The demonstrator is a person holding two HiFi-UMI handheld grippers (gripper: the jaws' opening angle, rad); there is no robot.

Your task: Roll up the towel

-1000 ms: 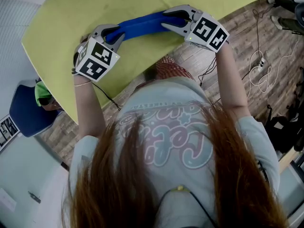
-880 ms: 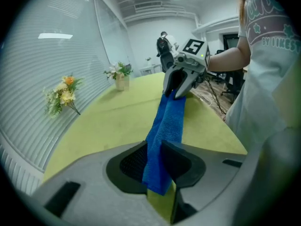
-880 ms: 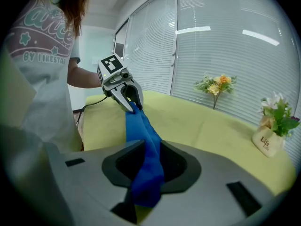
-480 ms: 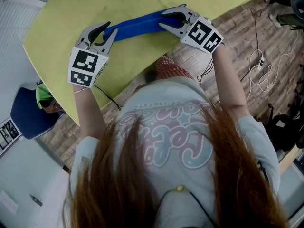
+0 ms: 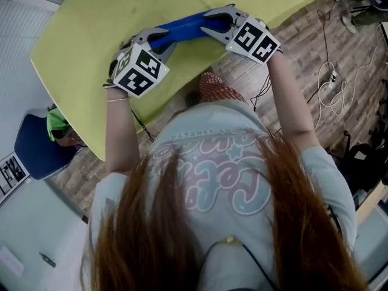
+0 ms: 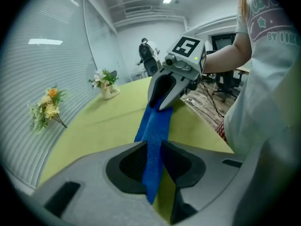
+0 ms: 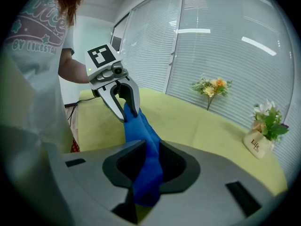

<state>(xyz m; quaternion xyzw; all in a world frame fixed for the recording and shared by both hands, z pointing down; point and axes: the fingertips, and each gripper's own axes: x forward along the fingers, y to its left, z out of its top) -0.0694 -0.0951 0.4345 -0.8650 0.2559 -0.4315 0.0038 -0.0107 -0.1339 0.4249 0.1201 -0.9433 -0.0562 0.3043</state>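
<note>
A blue towel [image 5: 185, 26], bunched into a narrow strip, spans between both grippers just above the yellow-green table [image 5: 85, 35]. My left gripper [image 5: 159, 40] is shut on its left end; in the left gripper view the towel [image 6: 155, 121] runs between the pads of that gripper [image 6: 153, 147] to the right gripper [image 6: 162, 100]. My right gripper [image 5: 213, 23] grips the other end, and its jaws have just been closing with the towel between them. In the right gripper view the towel [image 7: 143, 135] hangs out of my right gripper [image 7: 150, 147] and leads to the left gripper [image 7: 124, 108].
Small flower bunches [image 6: 49, 108] and a flower pot [image 6: 109, 86] stand at the table's far side by the blinds. Cables [image 5: 339, 83] lie on the wooden floor to the right. A blue chair [image 5: 36, 150] stands left of the table's near edge.
The left gripper swung left, then came back right, closer to the right gripper. The stretch of towel showing between them is shorter. The right gripper has hardly moved.
</note>
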